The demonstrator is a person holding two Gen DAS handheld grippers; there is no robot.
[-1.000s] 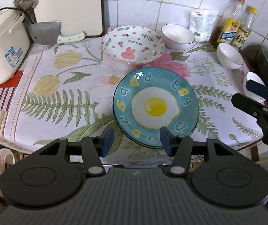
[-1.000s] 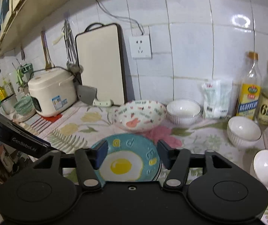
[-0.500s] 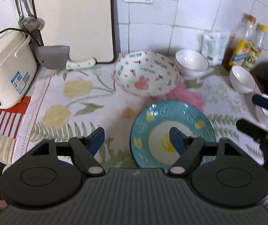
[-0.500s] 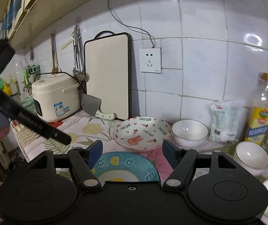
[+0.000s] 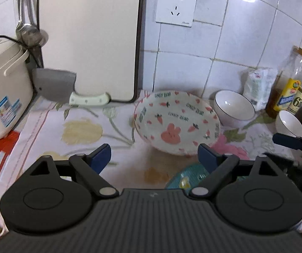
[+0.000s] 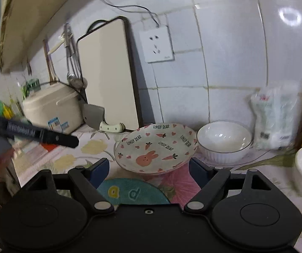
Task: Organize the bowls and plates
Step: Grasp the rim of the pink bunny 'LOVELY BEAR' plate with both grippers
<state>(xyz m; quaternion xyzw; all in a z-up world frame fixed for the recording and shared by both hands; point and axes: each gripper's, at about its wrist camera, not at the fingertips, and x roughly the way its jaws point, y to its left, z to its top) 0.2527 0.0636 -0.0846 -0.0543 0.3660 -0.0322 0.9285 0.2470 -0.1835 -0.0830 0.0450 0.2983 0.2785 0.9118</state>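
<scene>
Now both opening, nothing between the pads: left tool point(image 5: 154, 155) wide over the worktop point(image 5: 117, 126), right tool point(image 6: 148, 166) wide before the bunny plate point(image 6: 157, 147). Blue plate point(image 6: 129, 190) flat, just nearer than it; white bowl point(image 6: 224, 140) right beside it.

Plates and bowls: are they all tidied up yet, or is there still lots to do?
Nothing looks tidied yet. The bunny plate, the blue egg plate and the white bowl sit apart on the flowery cloth, with another small bowl to the right. Both the left tongs and the right tongs are opening and hold nothing. All the stacking is left.
</scene>
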